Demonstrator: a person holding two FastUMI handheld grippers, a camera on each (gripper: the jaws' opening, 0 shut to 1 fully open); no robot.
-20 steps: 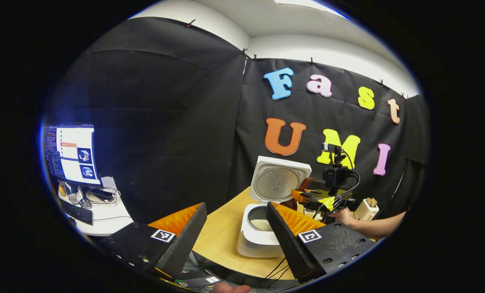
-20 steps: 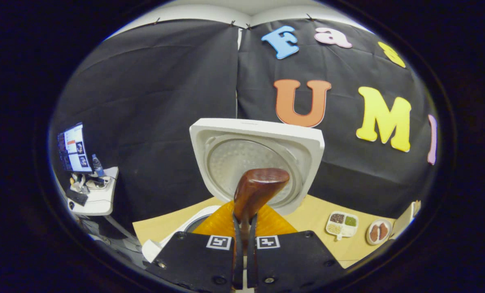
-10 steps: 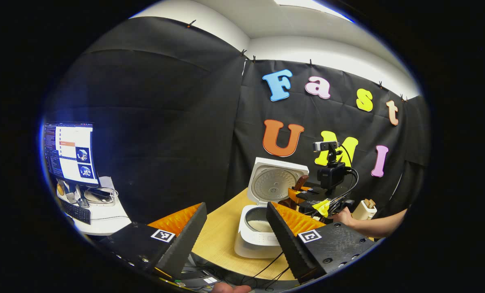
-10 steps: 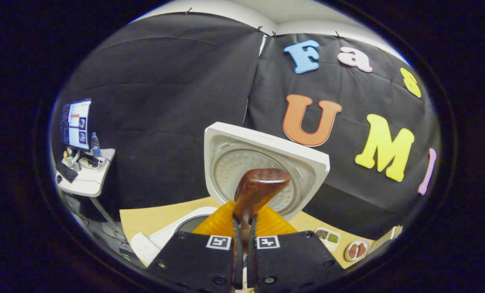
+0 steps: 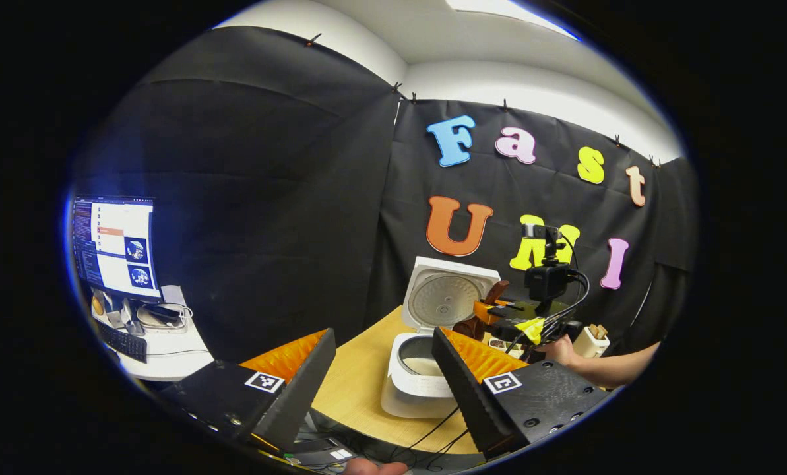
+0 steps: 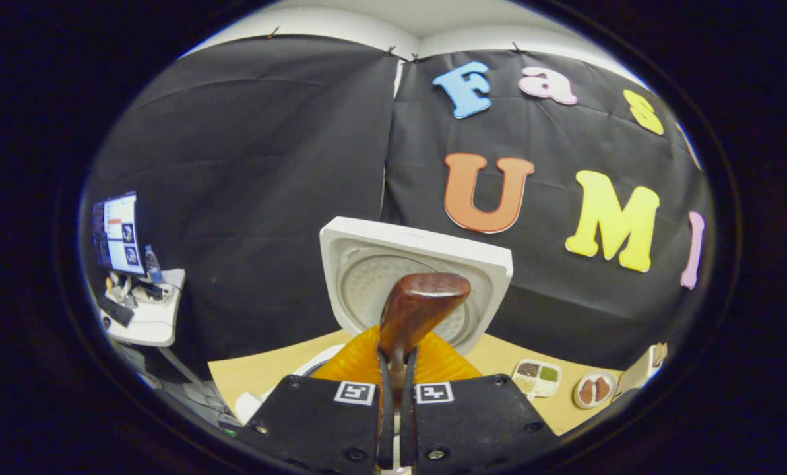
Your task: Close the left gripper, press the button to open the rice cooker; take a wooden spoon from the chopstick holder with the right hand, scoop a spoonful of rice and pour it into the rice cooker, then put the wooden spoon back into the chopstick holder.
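The white rice cooker (image 5: 414,389) stands on the wooden table with its lid (image 5: 447,295) raised, and white rice shows in its pot (image 5: 423,363). My left gripper (image 5: 383,343) hovers open in front of it, holding nothing. Farther off, the right gripper (image 5: 499,316) sits just right of the lid, held by a hand (image 5: 558,349). In the right gripper view, that gripper (image 6: 394,369) is shut on the handle of a dark wooden spoon (image 6: 423,307). The spoon's bowl points up before the raised lid (image 6: 419,260). A pale chopstick holder (image 5: 592,340) stands at the right.
A divided dish of grains (image 6: 537,377) and a small plate (image 6: 594,390) lie on the table (image 6: 261,369) right of the cooker. A side desk with a monitor (image 5: 113,247) and keyboard stands far left. Cables hang over the table's near edge (image 5: 433,435).
The right gripper, still holding the spoon, swayed slightly beside the raised lid and drew back a little. The left gripper stayed open and nearly still.
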